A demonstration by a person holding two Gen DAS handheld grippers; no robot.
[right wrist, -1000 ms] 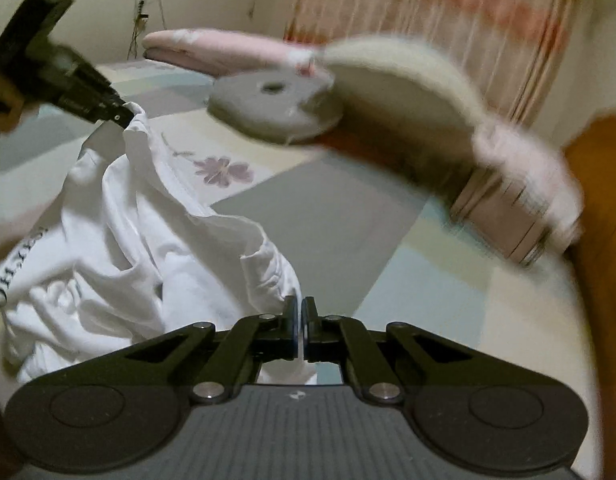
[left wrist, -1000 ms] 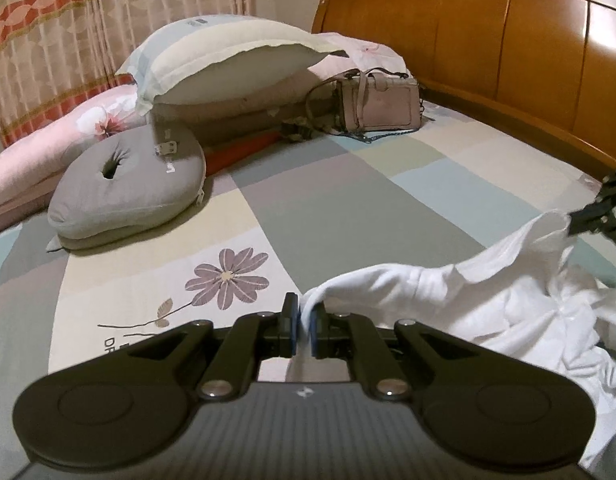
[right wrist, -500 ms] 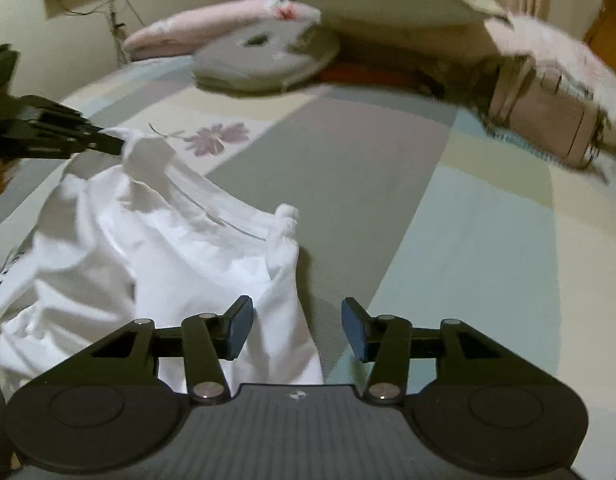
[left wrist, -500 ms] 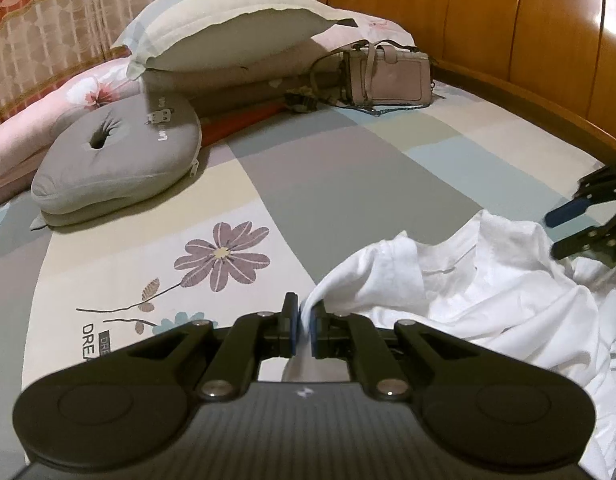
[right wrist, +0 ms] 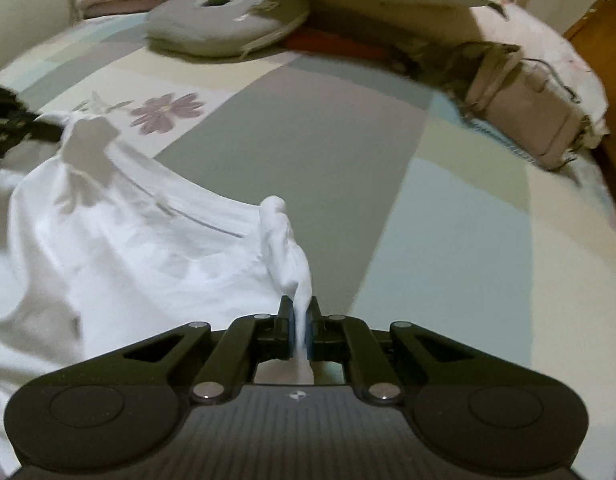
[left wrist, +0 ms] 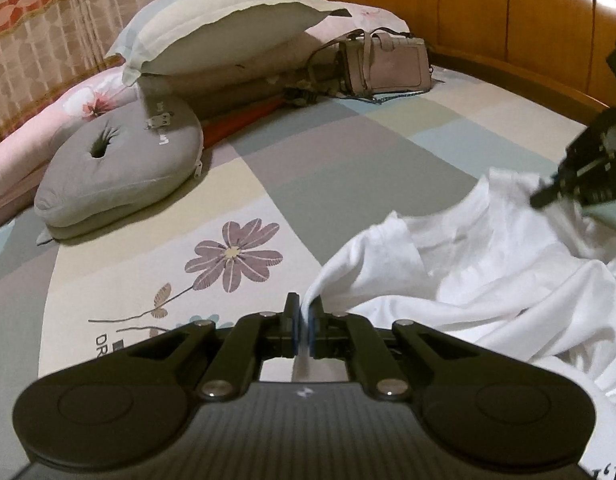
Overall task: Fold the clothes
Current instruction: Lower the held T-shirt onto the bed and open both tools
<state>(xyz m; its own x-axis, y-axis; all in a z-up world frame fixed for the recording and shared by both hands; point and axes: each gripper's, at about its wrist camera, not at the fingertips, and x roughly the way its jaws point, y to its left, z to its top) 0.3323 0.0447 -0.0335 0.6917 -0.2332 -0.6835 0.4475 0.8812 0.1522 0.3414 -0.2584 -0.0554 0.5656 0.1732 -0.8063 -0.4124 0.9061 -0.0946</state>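
White shirt (left wrist: 488, 264) edges pinched by both grippers.

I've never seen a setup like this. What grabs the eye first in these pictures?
The crumpled white shirt on the patchwork bed sheet stands out, pinched at two spots: the left tongs clamp one bunched edge, and the right tongs clamp another. Behind it, a grey cushion with a hole lies near the stacked pillows, and a beige handbag rests by the wooden headboard.

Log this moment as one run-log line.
step: spread before fold | left gripper: shut on crumpled white cotton T-shirt | right gripper: shut on T-shirt | surface: patchwork bedsheet
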